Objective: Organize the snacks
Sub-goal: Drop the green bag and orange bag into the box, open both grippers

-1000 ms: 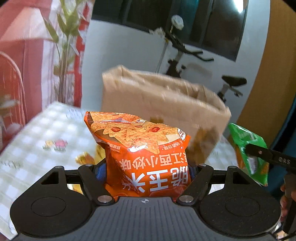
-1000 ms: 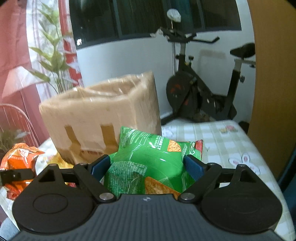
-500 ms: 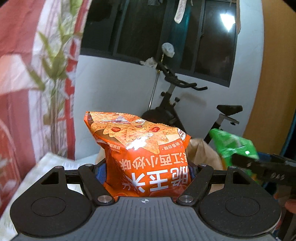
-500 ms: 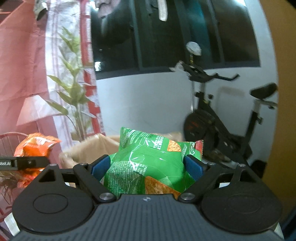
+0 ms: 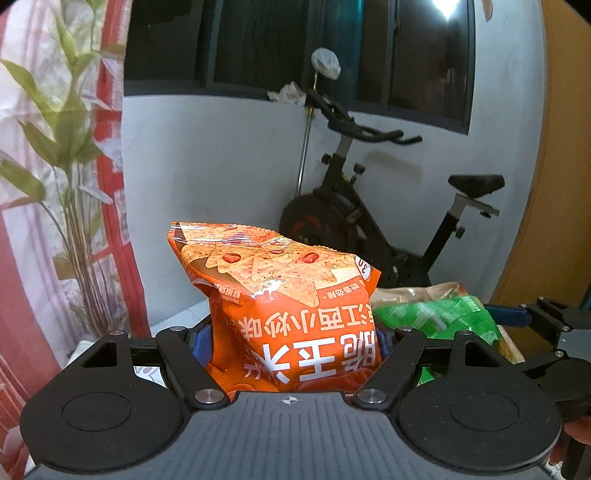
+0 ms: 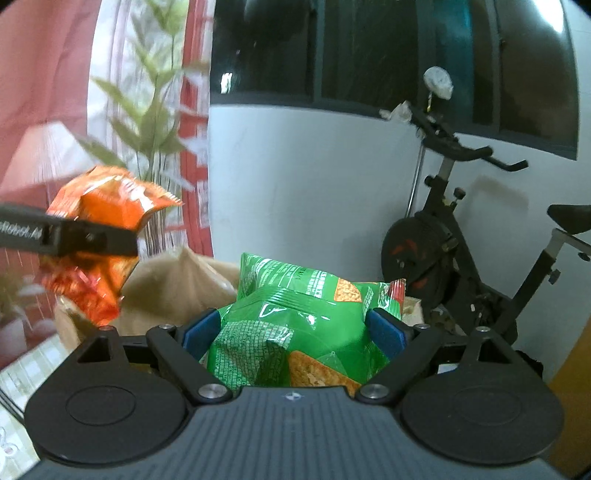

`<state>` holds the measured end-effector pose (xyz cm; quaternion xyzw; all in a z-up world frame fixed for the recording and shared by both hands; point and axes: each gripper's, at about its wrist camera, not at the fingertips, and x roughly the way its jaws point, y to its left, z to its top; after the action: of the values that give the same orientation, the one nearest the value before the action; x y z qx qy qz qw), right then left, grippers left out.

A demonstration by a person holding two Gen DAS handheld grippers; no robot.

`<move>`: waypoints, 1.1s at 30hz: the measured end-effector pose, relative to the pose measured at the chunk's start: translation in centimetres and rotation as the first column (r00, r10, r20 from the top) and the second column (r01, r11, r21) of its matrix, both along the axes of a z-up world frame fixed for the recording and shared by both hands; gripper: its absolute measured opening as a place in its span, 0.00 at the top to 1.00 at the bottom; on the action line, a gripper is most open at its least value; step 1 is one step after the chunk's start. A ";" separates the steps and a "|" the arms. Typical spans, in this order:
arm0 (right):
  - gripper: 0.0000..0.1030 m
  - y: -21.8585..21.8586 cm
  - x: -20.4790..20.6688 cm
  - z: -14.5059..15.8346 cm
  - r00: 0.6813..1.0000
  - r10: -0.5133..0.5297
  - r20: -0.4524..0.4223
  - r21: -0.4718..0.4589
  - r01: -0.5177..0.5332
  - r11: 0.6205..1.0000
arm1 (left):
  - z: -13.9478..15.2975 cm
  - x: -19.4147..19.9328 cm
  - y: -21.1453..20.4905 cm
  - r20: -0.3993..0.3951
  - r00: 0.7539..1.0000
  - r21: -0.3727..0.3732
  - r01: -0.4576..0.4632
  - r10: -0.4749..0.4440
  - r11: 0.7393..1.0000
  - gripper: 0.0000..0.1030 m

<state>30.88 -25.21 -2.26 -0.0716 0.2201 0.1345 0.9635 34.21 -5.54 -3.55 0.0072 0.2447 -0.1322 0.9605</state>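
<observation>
Exercise bike (image 5: 373,236) beyond paper bag (image 6: 173,291)

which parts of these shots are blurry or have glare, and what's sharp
Left wrist view: the orange chip bag is sharp with a glare patch on its film, the green snack bag beside it is motion-smeared, and a ceiling light reflects in the window. Right wrist view: the green bag is crisp, while the orange bag and the plant are blurred.

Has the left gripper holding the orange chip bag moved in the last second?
Yes. The left gripper rose: the brown paper bag now sits low behind the orange chip bag.
</observation>
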 end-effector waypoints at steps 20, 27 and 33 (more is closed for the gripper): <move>0.17 -1.2 -0.1 -0.7 0.998 -0.012 -0.059 0.048 0.015 0.999 | -0.5 0.8 -1.4 -0.035 0.999 0.131 0.030 -0.025 0.991 0.13; 0.17 -2.8 -1.7 -0.4 0.996 -0.054 -0.067 0.093 0.060 0.994 | 0.8 -0.3 -0.8 -0.009 1.000 0.122 0.007 -0.006 0.992 0.11; 0.17 -3.2 -3.3 0.1 0.997 -0.057 -0.055 0.110 0.063 0.992 | 1.2 -3.0 0.7 0.010 1.000 0.094 -0.015 0.014 0.996 0.11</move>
<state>27.56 -28.38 -2.12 -0.0073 0.2393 0.1194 0.9636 31.16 -4.86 -2.38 0.0510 0.2461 -0.1134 0.9612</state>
